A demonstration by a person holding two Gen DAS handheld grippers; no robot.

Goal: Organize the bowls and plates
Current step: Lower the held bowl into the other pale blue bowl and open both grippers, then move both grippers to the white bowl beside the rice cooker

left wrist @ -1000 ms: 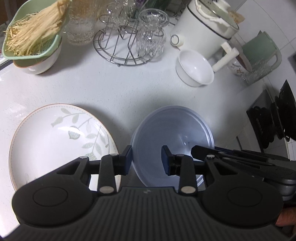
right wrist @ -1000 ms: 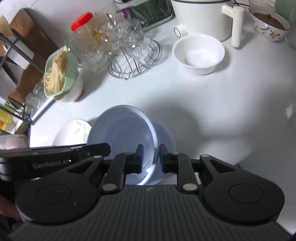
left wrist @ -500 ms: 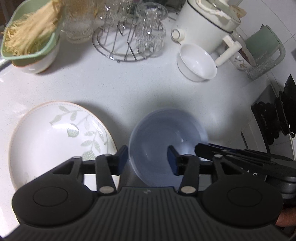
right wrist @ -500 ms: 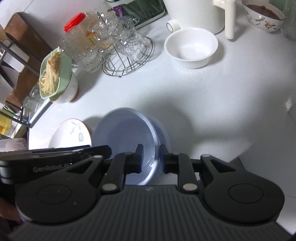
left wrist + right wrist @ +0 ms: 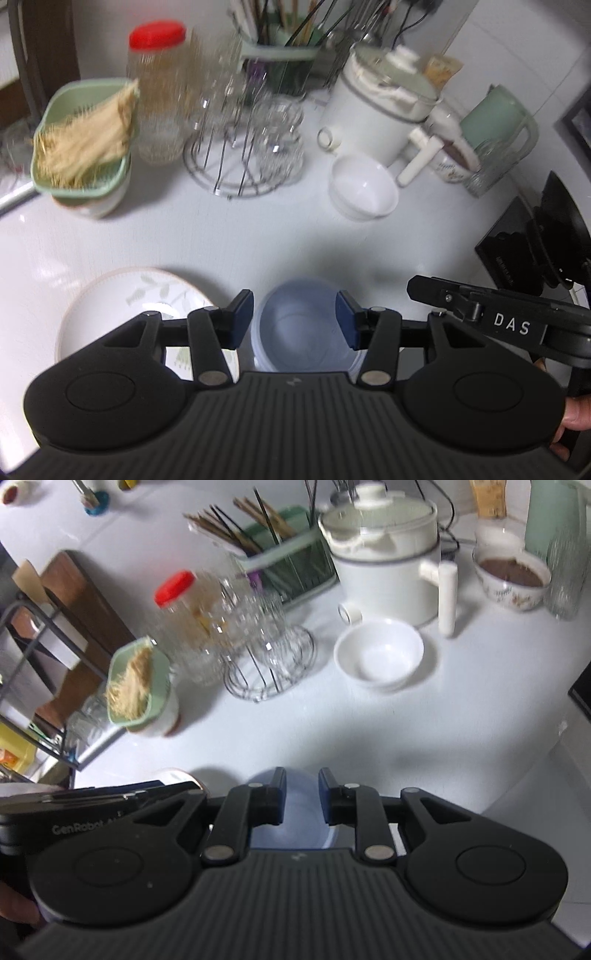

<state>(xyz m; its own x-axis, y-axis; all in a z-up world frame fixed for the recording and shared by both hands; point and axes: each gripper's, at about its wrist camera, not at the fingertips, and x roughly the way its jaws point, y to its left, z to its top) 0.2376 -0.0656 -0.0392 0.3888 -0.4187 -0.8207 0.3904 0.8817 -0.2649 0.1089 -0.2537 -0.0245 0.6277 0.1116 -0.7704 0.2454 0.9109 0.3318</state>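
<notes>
Two stacked pale blue plastic bowls (image 5: 301,328) rest on the white counter, also low in the right wrist view (image 5: 299,823). My left gripper (image 5: 294,321) is open and hangs above them, empty. My right gripper (image 5: 302,794) is open with a narrow gap, above the bowls' rim, holding nothing. A white plate with a green leaf print (image 5: 122,314) lies left of the bowls. A small white bowl (image 5: 364,192) stands farther back, also in the right wrist view (image 5: 380,653).
At the back stand a wire rack with glasses (image 5: 243,147), a red-lidded jar (image 5: 157,92), a green strainer of noodles on a bowl (image 5: 85,147), a white electric pot (image 5: 384,557), a patterned bowl (image 5: 511,579) and a green kettle (image 5: 498,129). A black stove edge (image 5: 517,240) lies right.
Both grippers have lifted and pulled back from the blue bowls. My right gripper let go of the upper bowl's rim, which now sits nested. My left gripper opened wider.
</notes>
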